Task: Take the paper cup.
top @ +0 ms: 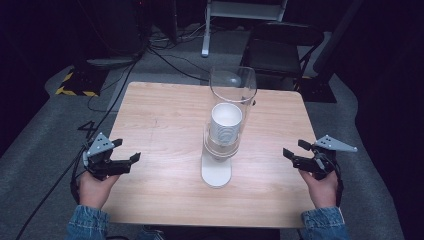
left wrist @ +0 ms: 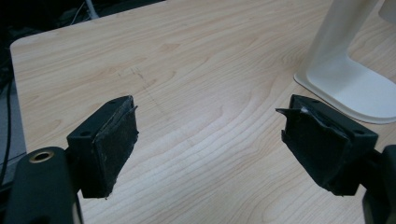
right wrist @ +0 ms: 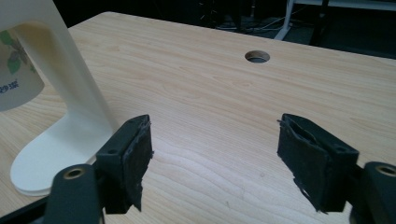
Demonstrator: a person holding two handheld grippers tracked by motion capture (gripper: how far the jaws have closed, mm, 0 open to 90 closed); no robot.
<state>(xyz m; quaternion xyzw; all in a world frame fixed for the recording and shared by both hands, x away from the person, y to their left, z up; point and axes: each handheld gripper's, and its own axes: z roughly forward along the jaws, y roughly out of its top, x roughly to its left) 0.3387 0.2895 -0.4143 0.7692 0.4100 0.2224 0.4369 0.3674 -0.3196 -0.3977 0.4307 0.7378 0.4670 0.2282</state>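
Two grippers hover at the table's (top: 165,115) near edges, jaws wide apart and holding nothing: the left gripper (top: 129,161) at the left side, the right gripper (top: 295,152) at the right. Between them stands a white stand (top: 216,171) carrying stacked cups (top: 226,122) inside a clear tube (top: 233,87).

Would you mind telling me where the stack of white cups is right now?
In the high view the stack of white cups sits mid-table inside the clear tube of the white stand, between the left gripper and right gripper.
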